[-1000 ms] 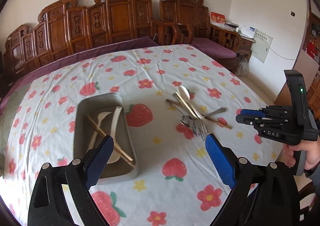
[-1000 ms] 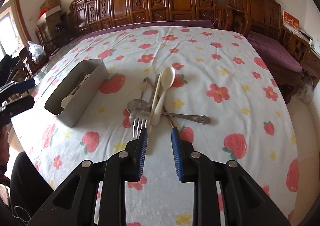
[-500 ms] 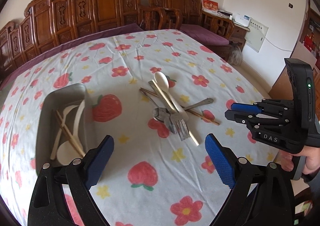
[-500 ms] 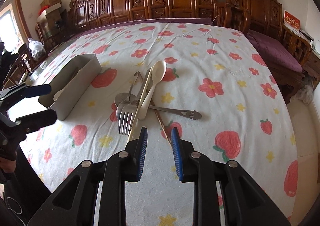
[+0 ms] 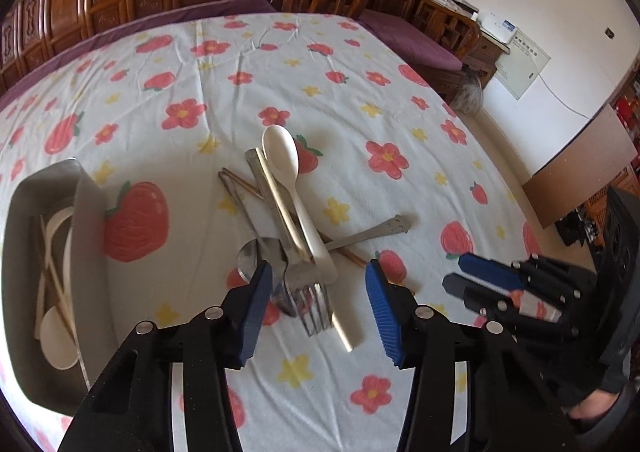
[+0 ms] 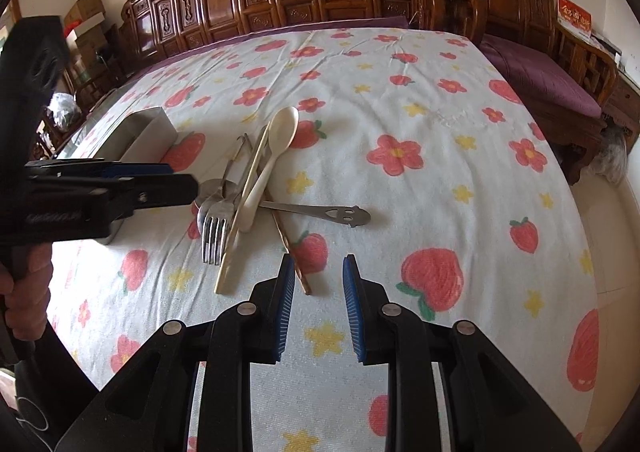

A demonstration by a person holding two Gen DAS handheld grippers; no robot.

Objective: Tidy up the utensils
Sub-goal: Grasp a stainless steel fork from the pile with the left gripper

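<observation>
Utensils are lying in a crossed heap (image 5: 296, 236) on the flowered tablecloth (image 5: 360, 92), just beside the grey tray (image 5: 90, 212) that is already holding white spoons and chopsticks. In the left wrist view, the left gripper (image 5: 316, 302) is hanging over the near end of the heap with its jaws closing; the fork (image 5: 310, 300) tines are showing between the blue pads, but nothing is being pinched yet. The fork, the white spoon (image 5: 286, 172) and the pale chopstick (image 5: 298, 248) are running lengthwise away from the camera, fork tines pointing toward it and spoon bowl at the far end, while the steel spoon (image 5: 364, 234) is lying across them, handle pointing right. Closing on the fork alone probably means taking it at its neck, across its long axis, clear of the chopstick alongside. In the right wrist view, the right gripper (image 6: 318, 284) is hovering with jaws narrow and empty, and the thin brown chopstick (image 6: 288, 248) is ending just beside its left pad. The left gripper is reaching in from the left there, partly hiding the tray.
</observation>
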